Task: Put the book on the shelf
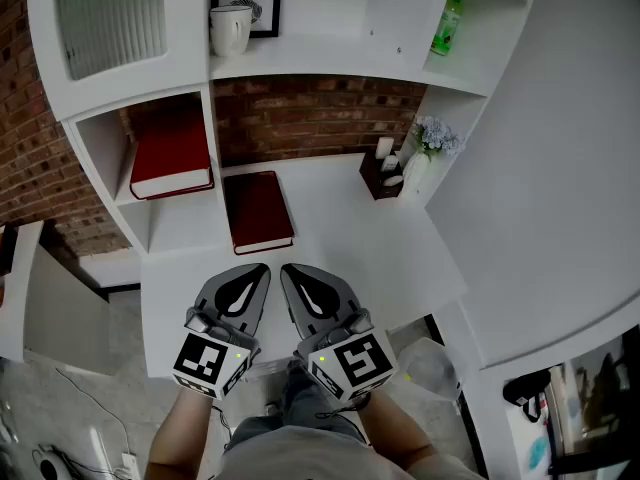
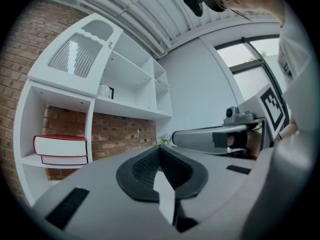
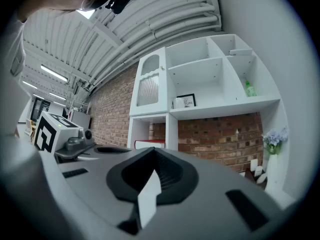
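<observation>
1. Head view: the book [image 1: 258, 211] is a dark red hardback. It lies flat and closed on the white desk [image 1: 380, 248], just right of the shelf unit's lower cubby [image 1: 100, 148]. A second red book [image 1: 172, 153] lies in that cubby. The left gripper [image 1: 258, 270] and right gripper [image 1: 290, 271] hover side by side over the desk's near edge, apart from the book, both clenched on nothing.
2. Left gripper view: the jaws are pressed together and empty. Seen side-on, the cubby book shows white page edges under its red cover, which the head view hardly shows.
3. Right gripper view: the jaws are closed and empty. The desk book cannot be seen here, but the upper shelves show a framed print [image 3: 186, 101] and a green bottle [image 3: 249, 88].
</observation>
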Demonstrator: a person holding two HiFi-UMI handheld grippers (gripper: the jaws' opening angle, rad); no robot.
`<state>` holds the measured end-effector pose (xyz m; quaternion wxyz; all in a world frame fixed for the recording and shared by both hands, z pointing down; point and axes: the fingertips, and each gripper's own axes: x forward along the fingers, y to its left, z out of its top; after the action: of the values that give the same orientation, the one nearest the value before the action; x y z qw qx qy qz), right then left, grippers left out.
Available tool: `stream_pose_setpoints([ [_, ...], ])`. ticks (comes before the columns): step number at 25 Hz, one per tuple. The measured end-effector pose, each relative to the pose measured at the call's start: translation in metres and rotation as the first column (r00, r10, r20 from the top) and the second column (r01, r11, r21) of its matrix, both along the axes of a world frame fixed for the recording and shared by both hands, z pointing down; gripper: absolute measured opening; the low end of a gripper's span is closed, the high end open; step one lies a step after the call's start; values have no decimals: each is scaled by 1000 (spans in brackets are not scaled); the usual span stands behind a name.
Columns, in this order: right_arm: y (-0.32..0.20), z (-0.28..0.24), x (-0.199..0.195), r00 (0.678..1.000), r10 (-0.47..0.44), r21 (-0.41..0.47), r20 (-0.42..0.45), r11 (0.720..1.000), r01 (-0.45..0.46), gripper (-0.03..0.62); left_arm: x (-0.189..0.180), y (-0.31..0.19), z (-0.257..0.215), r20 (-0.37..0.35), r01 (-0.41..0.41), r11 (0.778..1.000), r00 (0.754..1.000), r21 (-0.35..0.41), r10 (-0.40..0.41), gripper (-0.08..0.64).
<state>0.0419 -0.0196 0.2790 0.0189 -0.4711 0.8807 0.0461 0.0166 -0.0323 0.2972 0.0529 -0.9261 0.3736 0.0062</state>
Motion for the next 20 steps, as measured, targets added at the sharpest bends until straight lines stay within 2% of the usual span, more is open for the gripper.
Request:
stream_pose_setpoints([
  [11,-16,3,-6,1000,-21,-9,-6,1000,21,9,-6,-14,5,-3,22,1000,1000,-10,-22,12],
  [20,-48,8,-10,999,-52,-32,-13,998,51,9,-11,-45,11,-6,56,998,998,-34,-56,12],
])
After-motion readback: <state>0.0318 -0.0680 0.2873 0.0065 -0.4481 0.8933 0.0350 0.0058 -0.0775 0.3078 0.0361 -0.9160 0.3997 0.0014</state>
